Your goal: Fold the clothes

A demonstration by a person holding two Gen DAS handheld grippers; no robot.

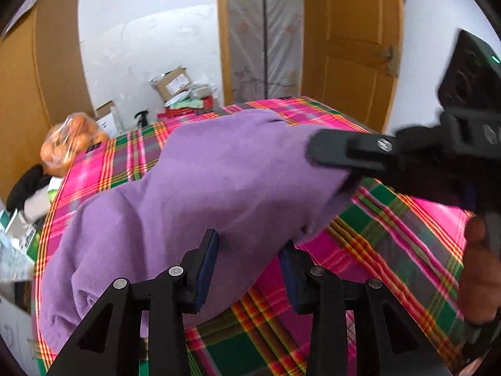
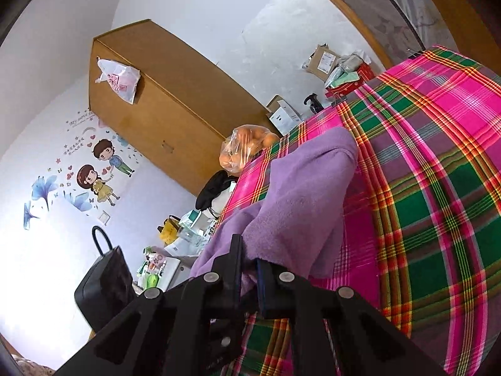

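A table is covered by a plaid cloth (image 1: 391,235) in pink, green and orange, seen in both wrist views. Behind it, white walls, an orange-brown door (image 1: 353,40) and a doorway hung with a clear plastic sheet (image 1: 263,31) are shown. A wooden cabinet (image 2: 162,103) stands against the wall, with a plastic bag (image 2: 120,83) lying on top, and cartoon stickers (image 2: 97,175) are fixed to the wall beside it. A bag of oranges (image 2: 242,152) rests at the far edge of the table, near stacked cardboard boxes (image 1: 173,83) and assorted clutter; a black handbag (image 2: 106,282) is seen lower down in the right wrist view. A purple fleece garment (image 1: 194,200) is spread over the left part of the cloth, soft and fuzzy, rumpled into loose folds, with one edge lifted off the surface. That raised edge is clamped between the closed fingers of the right gripper (image 2: 249,269), the fabric being bunched between the pads. In the left wrist view the same gripper is seen entering from the right, with part of a hand (image 1: 479,275) on its handle. The left gripper (image 1: 249,269) is held with its fingers spread apart above the near edge of the garment, nothing being gripped between them.
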